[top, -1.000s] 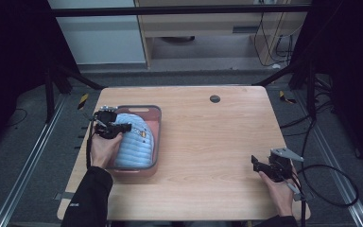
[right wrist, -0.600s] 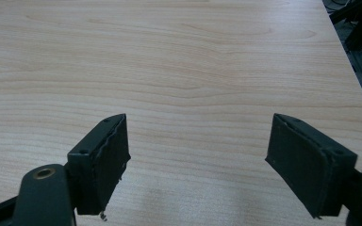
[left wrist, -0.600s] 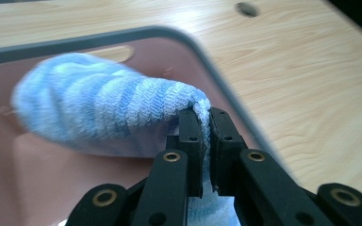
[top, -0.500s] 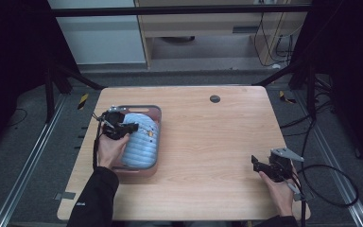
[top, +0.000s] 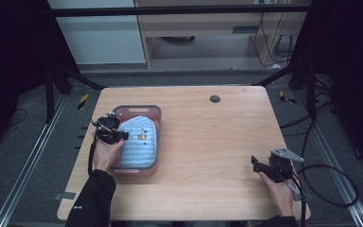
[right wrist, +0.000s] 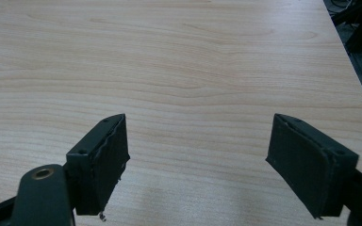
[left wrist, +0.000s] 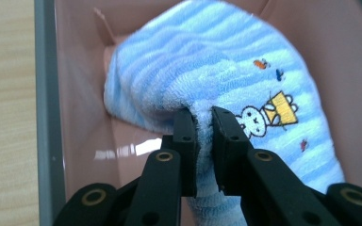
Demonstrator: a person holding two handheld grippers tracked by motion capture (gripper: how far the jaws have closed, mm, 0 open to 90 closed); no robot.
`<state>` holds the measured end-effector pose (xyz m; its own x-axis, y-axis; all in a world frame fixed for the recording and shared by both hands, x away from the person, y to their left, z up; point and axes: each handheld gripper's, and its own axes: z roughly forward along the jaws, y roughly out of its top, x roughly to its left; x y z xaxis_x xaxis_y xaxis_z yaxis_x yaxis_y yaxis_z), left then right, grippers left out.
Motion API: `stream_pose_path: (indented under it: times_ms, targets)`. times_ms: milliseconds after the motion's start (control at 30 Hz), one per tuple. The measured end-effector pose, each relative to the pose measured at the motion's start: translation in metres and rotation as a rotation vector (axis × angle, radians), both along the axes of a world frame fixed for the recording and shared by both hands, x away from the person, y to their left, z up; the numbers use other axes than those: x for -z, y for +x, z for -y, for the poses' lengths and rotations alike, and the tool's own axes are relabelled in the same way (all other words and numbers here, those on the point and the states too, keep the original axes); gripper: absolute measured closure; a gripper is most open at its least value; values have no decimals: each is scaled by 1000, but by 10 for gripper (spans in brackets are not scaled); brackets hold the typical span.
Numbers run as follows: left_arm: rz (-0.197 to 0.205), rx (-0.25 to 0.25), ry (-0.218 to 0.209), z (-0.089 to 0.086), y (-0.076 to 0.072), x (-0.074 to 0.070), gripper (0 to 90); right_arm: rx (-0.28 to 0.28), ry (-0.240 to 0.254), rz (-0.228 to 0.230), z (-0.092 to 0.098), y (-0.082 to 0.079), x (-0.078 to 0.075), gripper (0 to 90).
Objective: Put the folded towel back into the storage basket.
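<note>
left gripper pinches towel fold | right gripper spread over table

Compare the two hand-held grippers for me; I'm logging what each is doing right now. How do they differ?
The left hand-held gripper has its jaws pinching a fold of the blue towel; they have just been opening slightly. The right hand-held gripper stands wide open with nothing between its jaws. The left is in the pink tray; the right hovers over bare table near the right edge. Both have black jaws.

A lab test cell: wooden table, floor rails, trailing cables, dark surrounding frame.
</note>
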<state>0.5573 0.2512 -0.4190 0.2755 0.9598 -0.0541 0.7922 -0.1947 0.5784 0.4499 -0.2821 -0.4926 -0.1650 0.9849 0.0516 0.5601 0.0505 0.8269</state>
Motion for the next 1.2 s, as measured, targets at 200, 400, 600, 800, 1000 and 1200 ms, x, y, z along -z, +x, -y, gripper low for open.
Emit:
stream_pose_path:
  times_ms: [200,400,600,800,1000,1200]
  targets:
    - [-48,-32,22,-3,-1,4,783,0,7,8,1,-1,-1,203]
    - [-116,-83,63,-8,0,10,773,-4,-1,9,0,-1,0,202]
    - [-100,-91,58,-12,1,15,693,-2,2,10,0,0,-1,202]
    - [-52,-77,5,-15,-3,11,690,0,2,13,0,-1,-1,200]
    - [71,-30,-43,-17,-17,-5,599,2,2,17,0,-1,-2,201]
    - [201,-13,-34,-14,-28,-16,507,2,5,18,-1,-2,-2,201]
